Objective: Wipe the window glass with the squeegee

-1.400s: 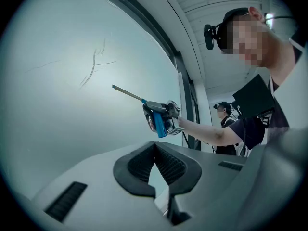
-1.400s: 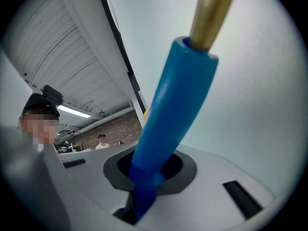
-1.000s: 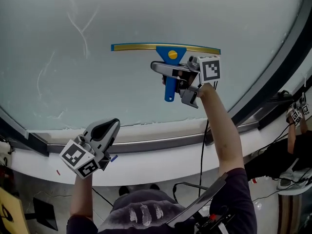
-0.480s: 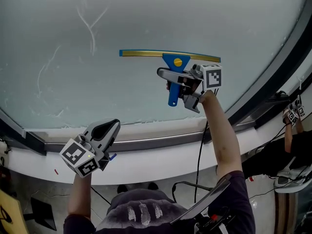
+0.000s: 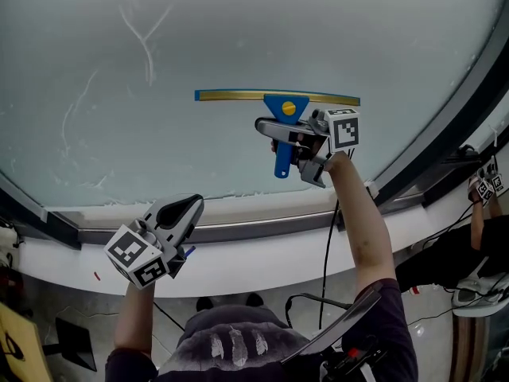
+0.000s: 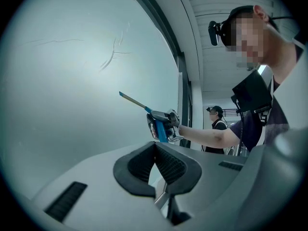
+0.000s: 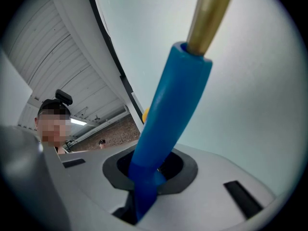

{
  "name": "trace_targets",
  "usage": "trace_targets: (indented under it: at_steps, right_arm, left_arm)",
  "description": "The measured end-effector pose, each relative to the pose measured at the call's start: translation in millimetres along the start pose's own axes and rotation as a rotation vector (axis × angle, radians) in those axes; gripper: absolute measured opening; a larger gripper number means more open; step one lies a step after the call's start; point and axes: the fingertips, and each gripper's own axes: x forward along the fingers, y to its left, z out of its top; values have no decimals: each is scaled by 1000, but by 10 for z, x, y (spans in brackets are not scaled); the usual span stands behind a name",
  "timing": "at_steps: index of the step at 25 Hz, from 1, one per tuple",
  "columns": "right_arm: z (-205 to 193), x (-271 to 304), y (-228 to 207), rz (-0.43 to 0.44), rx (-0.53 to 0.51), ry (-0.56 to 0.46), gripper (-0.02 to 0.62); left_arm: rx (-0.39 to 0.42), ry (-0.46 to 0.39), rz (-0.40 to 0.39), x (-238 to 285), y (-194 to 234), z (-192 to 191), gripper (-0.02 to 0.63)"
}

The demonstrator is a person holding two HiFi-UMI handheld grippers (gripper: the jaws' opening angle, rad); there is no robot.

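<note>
The squeegee has a brass blade point(image 5: 238, 95) and a blue handle point(image 5: 281, 151). Its blade lies level against the frosted window glass point(image 5: 334, 22). My right gripper point(image 5: 296, 146) is shut on the handle and held up at arm's length. In the right gripper view the handle point(image 7: 168, 114) rises from between the jaws of the right gripper point(image 7: 144, 177) to the brass channel point(image 7: 209, 13). My left gripper point(image 5: 184, 208) hangs low near the sill, shut with nothing in it. The left gripper view looks past the left gripper point(image 6: 156, 162) to the squeegee point(image 6: 156, 126) further along the glass.
Thin white streaks point(image 5: 143, 38) mark the glass at upper left. A white sill point(image 5: 262, 265) and a dark frame point(image 5: 445, 126) border the window below and at right. A cable hangs from my right arm. Another person point(image 6: 219, 124) stands further along.
The squeegee and my right gripper have slid a little down and to the right on the glass. My left gripper has drifted slightly right, still shut.
</note>
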Motion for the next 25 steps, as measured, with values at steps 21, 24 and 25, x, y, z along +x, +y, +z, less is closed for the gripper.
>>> trace_targets:
  at_steps: [21,24,25]
  right_arm:
    - [-525,-66,-273,21,51,17,45]
    - [-595,-67,-322,21,61,18,46]
    - [-615,-70,-335,19,63,20,48]
  left_arm:
    - [-27,20,3,86,40,-143,5]
    - [-28,19,12,71,91,-137,5]
    - [-29,19,15,69,102,-135,5]
